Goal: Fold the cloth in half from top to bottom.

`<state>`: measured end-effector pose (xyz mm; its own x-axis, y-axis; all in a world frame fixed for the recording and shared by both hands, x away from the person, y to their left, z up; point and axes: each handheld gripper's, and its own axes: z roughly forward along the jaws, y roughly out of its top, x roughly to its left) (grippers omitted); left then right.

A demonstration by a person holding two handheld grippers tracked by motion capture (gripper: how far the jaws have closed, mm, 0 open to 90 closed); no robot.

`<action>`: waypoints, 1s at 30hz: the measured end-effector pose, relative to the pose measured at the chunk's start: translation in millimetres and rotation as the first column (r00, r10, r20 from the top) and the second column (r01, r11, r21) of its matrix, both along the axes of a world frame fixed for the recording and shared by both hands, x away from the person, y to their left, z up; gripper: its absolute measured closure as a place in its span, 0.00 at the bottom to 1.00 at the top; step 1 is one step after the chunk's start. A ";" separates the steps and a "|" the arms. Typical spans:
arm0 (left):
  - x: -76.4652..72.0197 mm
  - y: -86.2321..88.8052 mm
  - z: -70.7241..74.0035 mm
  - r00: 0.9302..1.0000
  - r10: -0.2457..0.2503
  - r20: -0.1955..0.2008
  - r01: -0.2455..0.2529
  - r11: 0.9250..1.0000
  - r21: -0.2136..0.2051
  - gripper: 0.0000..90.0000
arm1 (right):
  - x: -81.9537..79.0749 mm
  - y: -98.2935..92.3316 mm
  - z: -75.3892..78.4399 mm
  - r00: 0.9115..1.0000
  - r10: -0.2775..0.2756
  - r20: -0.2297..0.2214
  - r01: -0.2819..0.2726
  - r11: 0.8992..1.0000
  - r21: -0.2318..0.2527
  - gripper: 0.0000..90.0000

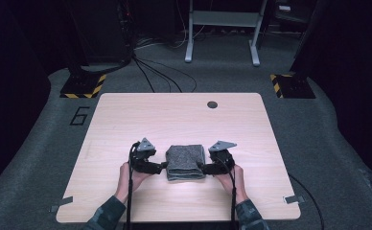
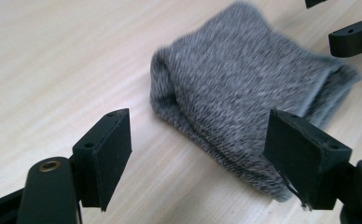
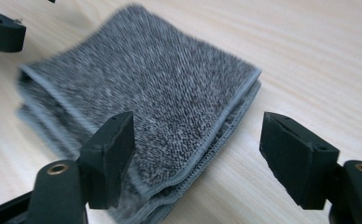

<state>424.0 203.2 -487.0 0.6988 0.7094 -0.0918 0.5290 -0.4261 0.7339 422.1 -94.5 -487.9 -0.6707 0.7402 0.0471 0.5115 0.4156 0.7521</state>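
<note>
A folded grey towel (image 1: 185, 162) lies flat on the wooden table (image 1: 174, 120), near its front edge. My left gripper (image 1: 163, 166) sits at the towel's left side, my right gripper (image 1: 201, 167) at its right side, both pointing inward at it. In the left gripper view the jaws of the left gripper (image 2: 200, 151) stand apart, and the towel (image 2: 244, 93) lies just beyond them, with a corner near the right pad. In the right gripper view the right gripper (image 3: 198, 156) is open too, and the towel's (image 3: 142, 102) hemmed corner lies between its pads without being pressed.
A dark round hole (image 1: 212, 104) marks the table's far right part. Beyond the table, cables (image 1: 160, 72) run across the grey floor, with yellow-black striped bases (image 1: 83, 86) at both sides and a metal frame (image 1: 222, 28) at the back.
</note>
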 end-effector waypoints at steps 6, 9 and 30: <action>-2.9 -8.8 -22.6 0.999 -0.026 -0.040 0.029 0.997 0.073 0.24 | 1.9 5.7 -18.2 0.999 -0.018 -0.034 0.015 0.997 -0.073 0.25; -4.4 -10.9 -25.7 0.999 -0.031 -0.040 0.036 0.993 0.112 0.23 | -1.3 4.2 -23.8 0.998 -0.031 -0.048 0.026 0.994 -0.102 0.22; -9.7 3.4 -19.6 1.000 0.002 0.005 -0.002 0.997 0.075 0.15 | -15.6 -14.5 -23.3 0.996 -0.081 -0.022 0.080 0.997 -0.021 0.04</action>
<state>414.3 206.5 -506.6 0.6974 0.7158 -0.0348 0.5267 -0.4790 0.7023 406.4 -108.9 -511.2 -0.6079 0.7926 0.0468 0.5611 0.3872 0.7316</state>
